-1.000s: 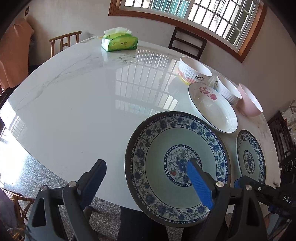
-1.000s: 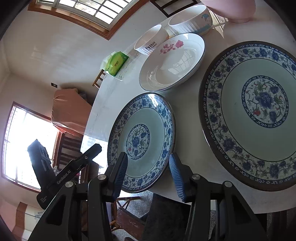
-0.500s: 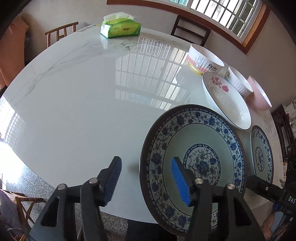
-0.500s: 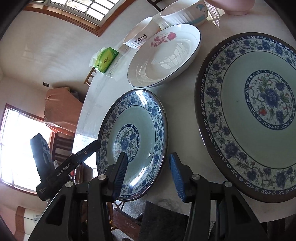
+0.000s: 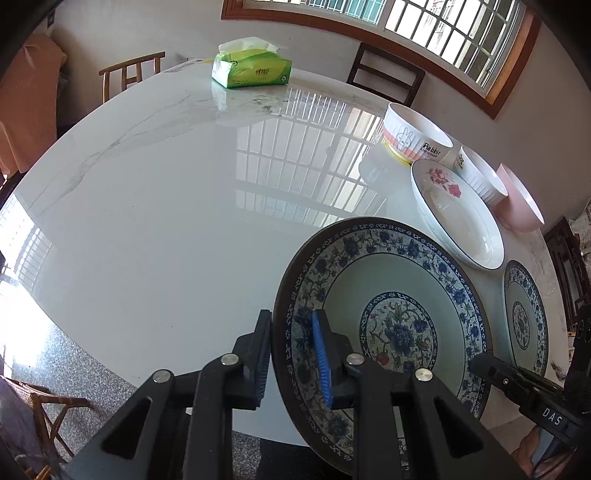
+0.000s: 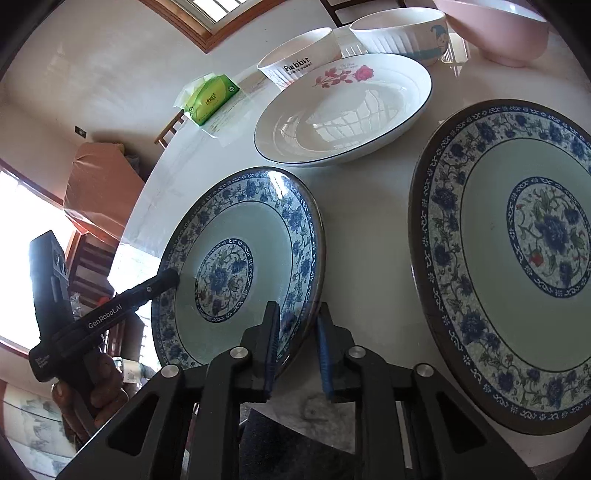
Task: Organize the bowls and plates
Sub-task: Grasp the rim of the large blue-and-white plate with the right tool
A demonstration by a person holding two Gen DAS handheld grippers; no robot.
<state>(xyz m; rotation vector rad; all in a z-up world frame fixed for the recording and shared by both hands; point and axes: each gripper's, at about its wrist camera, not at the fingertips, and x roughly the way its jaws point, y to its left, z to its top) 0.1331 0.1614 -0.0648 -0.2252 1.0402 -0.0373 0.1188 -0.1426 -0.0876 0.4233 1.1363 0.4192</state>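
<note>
My left gripper (image 5: 291,354) is shut on the near left rim of the large blue-and-white plate (image 5: 384,332), which also shows in the right wrist view (image 6: 517,258). My right gripper (image 6: 297,347) is shut on the near rim of the small blue-and-white plate (image 6: 240,273), which also shows in the left wrist view (image 5: 524,317). A white rose plate (image 5: 458,218) (image 6: 343,110) lies beyond both. Behind it stand a Rabbit bowl (image 5: 413,133) (image 6: 299,62), a white ribbed bowl (image 5: 480,177) (image 6: 402,29) and a pink bowl (image 5: 521,203) (image 6: 495,26).
A round white marble table (image 5: 166,203) holds everything. A green tissue pack (image 5: 251,66) (image 6: 210,96) sits at its far edge. Wooden chairs (image 5: 384,77) stand around it. The near table edge runs just under both grippers.
Both grippers moved forward and closed: the left onto the large plate's rim, the right onto the small plate's rim. Both were open around the rims before.
</note>
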